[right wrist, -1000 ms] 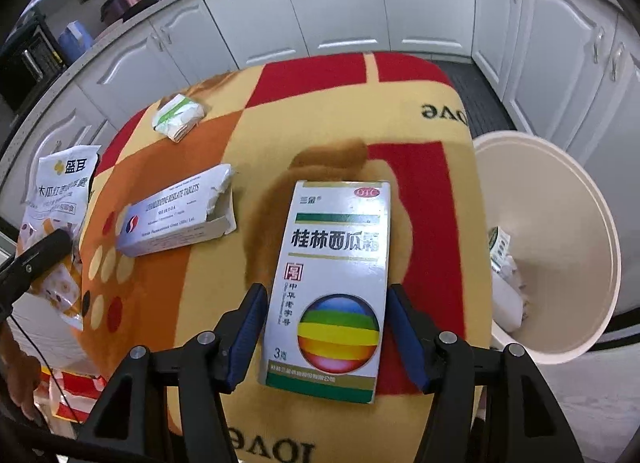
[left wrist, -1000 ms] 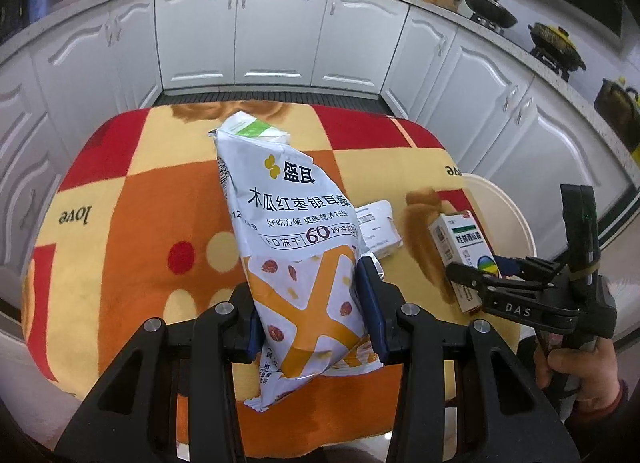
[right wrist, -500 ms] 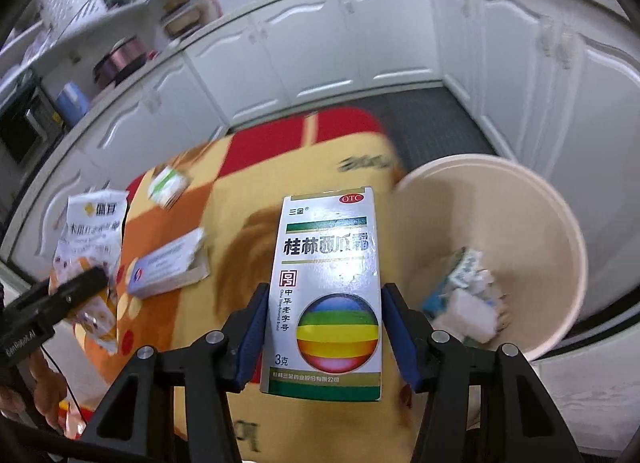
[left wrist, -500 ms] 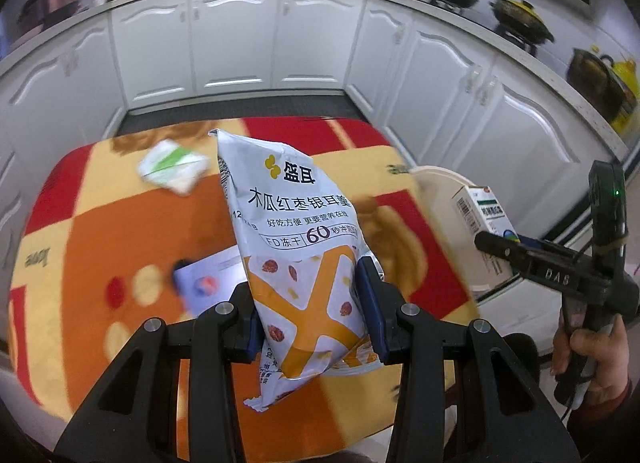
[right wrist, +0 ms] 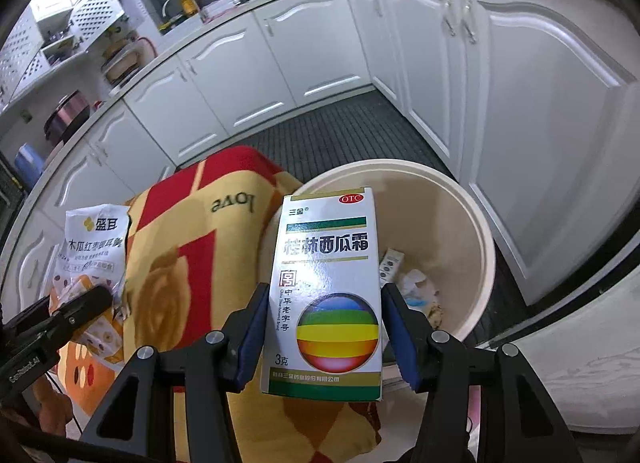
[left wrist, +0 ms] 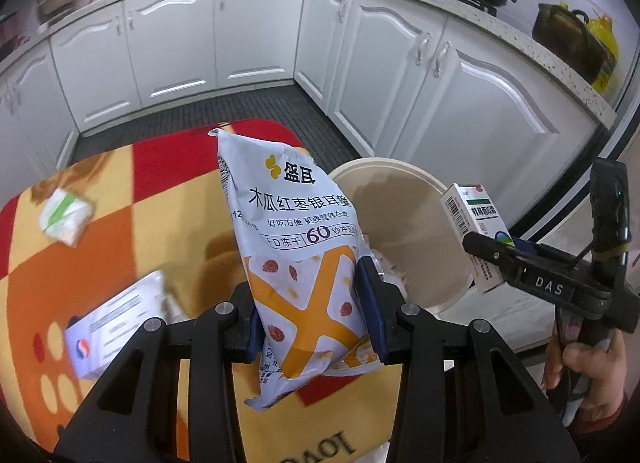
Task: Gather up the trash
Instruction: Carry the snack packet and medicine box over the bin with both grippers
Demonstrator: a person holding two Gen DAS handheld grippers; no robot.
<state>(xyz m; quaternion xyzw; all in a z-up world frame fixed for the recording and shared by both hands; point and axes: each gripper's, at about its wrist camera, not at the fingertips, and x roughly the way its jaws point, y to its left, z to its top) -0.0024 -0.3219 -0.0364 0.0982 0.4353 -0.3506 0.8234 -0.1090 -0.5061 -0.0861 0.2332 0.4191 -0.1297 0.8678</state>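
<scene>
My left gripper (left wrist: 314, 303) is shut on a white and orange snack bag (left wrist: 296, 247), held upright over the table's right edge beside a cream trash bin (left wrist: 404, 191). In the right wrist view my right gripper (right wrist: 324, 327) is shut on a white medicine box with a rainbow ball (right wrist: 328, 291), held above the near left rim of the bin (right wrist: 476, 223). The left wrist view shows that box (left wrist: 472, 223) to the right of the bin. The bag (right wrist: 92, 247) hangs at the far left of the right wrist view.
A red, orange and yellow blanket (left wrist: 160, 199) covers the table. On it lie a flat white carton (left wrist: 116, 319) and a green and white packet (left wrist: 64, 219). Crumpled trash (right wrist: 416, 287) lies in the bin. White cabinets (left wrist: 440, 103) stand close behind and to the right.
Both grippers have swung to the right with their loads, from over the table to the bin. The box now hangs over the bin's rim, and the bag is beside it.
</scene>
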